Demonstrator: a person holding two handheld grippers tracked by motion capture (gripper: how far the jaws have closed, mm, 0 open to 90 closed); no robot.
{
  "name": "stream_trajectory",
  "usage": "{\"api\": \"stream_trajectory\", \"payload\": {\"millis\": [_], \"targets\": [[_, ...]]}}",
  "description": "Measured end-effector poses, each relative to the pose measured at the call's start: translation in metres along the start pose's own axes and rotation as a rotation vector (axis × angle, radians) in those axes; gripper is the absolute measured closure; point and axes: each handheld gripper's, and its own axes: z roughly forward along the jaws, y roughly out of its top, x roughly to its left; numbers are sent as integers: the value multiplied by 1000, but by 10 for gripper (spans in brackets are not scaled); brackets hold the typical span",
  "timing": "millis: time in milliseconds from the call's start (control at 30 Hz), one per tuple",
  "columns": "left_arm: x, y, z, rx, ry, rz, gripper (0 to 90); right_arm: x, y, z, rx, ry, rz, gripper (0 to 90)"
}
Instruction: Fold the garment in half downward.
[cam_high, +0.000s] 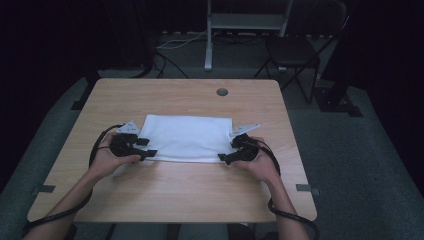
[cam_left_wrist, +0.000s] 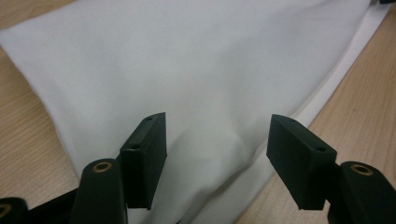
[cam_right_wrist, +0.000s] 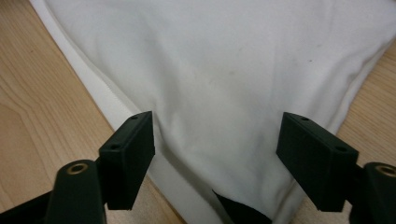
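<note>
A white folded cloth lies flat in the middle of the wooden table. My left gripper sits at the cloth's near left corner, held in a hand, jaws open and apart from the fabric. In the left gripper view the cloth spreads between and beyond the open left gripper. My right gripper sits at the near right corner, also open. In the right gripper view the cloth, slightly creased, lies between the wide jaws of the right gripper, with nothing pinched.
A round cable hole sits near the table's far edge. Beyond the table stand a dark folding chair and a metal stand with cables on the floor. Bare wood surrounds the cloth on all sides.
</note>
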Motion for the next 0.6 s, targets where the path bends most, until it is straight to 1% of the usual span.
{"api": "stream_trajectory", "payload": {"millis": [67, 233, 300, 400, 467, 600], "targets": [[-1, 1, -3, -10, 6, -1, 313, 0, 0, 0, -7, 2, 12, 224], [0, 0, -12, -44, 17, -8, 305, 2, -1, 0, -26, -2, 31, 183], [0, -2, -17, -53, 25, -14, 291, 3, -1, -2, -36, -3, 42, 137], [2, -6, -21, -67, 49, -28, 287, 3, -2, -5, -58, -7, 54, 137], [4, -9, -23, -65, 65, -43, 215, 4, -3, -7, -68, -8, 64, 134], [6, -14, -29, -97, 81, -67, 215, 5, -5, -12, -99, -28, 79, 133]]}}
